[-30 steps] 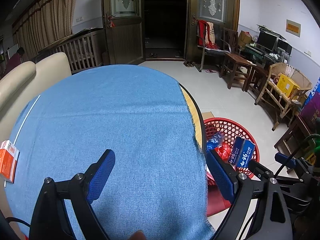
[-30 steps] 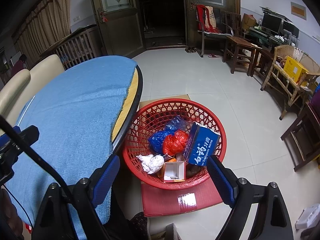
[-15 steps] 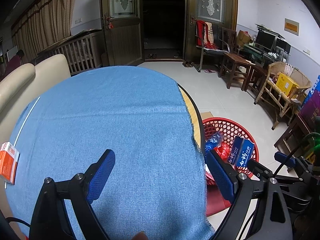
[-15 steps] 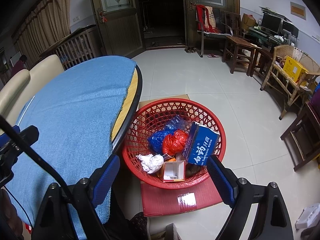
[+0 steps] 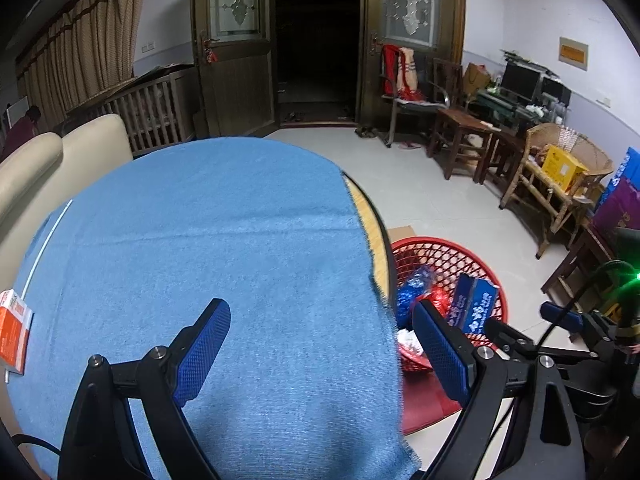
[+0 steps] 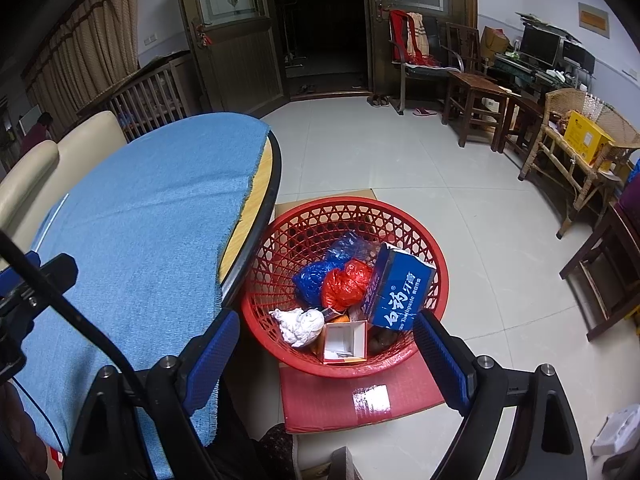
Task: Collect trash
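A red mesh basket (image 6: 400,208) (image 5: 448,248) stands on a red cardboard box (image 6: 320,396) beside the round table. In it lie a blue toothpaste box (image 6: 400,292), a red bag (image 6: 346,284), a blue bag (image 6: 310,280), crumpled white paper (image 6: 298,322) and a small open carton (image 6: 346,342). My right gripper (image 6: 326,334) hangs open above the basket's near rim, nothing between its fingers. My left gripper (image 5: 320,326) hovers open over the blue tablecloth (image 5: 208,240), holding nothing. An orange and white box (image 5: 14,328) lies at the table's left edge.
A cream sofa (image 5: 48,160) runs along the table's far left. Wooden chairs (image 6: 476,104), a wicker bench with a yellow box (image 6: 588,140) and a desk with monitors line the right wall. A white object (image 6: 618,428) lies on the tiled floor at bottom right.
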